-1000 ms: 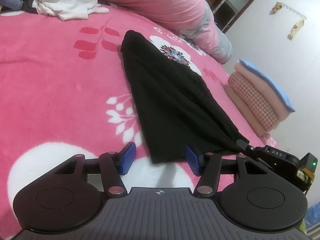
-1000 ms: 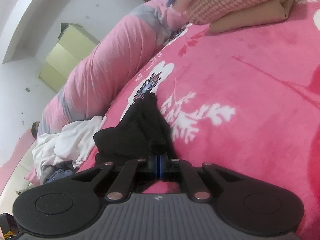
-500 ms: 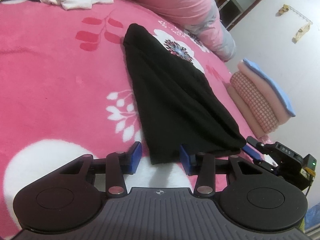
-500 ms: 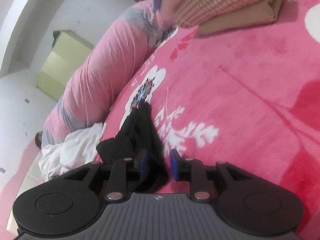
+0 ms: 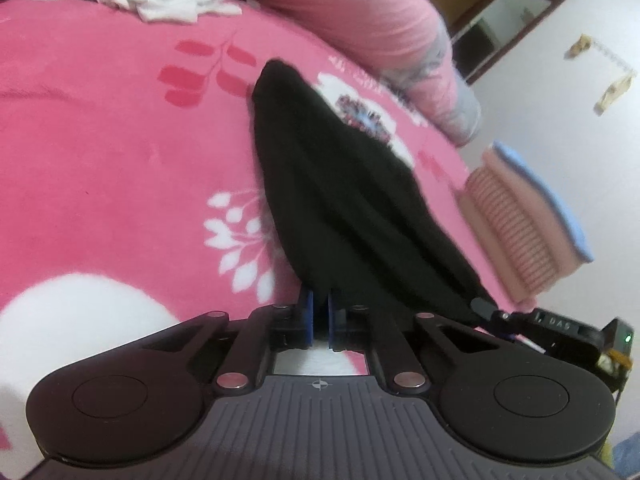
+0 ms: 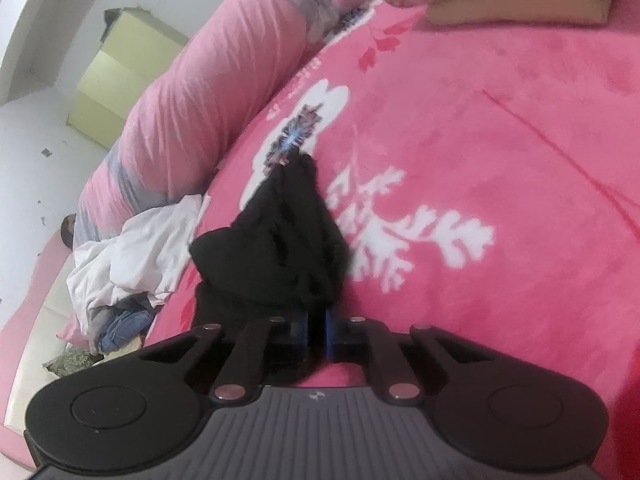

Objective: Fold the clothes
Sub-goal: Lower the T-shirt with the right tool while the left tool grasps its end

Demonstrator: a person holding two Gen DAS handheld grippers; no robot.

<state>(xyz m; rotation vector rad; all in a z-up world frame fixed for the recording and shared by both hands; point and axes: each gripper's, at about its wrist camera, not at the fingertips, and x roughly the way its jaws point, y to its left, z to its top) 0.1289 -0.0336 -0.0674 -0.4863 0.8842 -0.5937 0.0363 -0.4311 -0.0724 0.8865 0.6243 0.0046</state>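
Black garment [image 5: 340, 200] lies lengthwise on the pink bed blanket [image 5: 120, 160], far end flat near the flower print, near edge lifted off the bed. Left tool [image 5: 319, 312] has just been closing and is now clamped on the near-left corner of the hem; right tool [image 6: 318, 326] has also just closed and is clenched on bunched black fabric at the other near corner, and its tip shows in the left view at the cloth's right end. Judgement: thin, limp knit, light, no stiffness, so it'll sag between the two grips and drag on the fleecy blanket rather than slide. Corners or hem are the right hold; anything mid-panel just bunches. Hard to tell: garment type, how many layers each tool has caught, and whether it's already folded once, since the black shows no seams. Both views are motion-blurred. The folded stack [image 5: 524, 216] at the bed's right edge is cut off in the right view.
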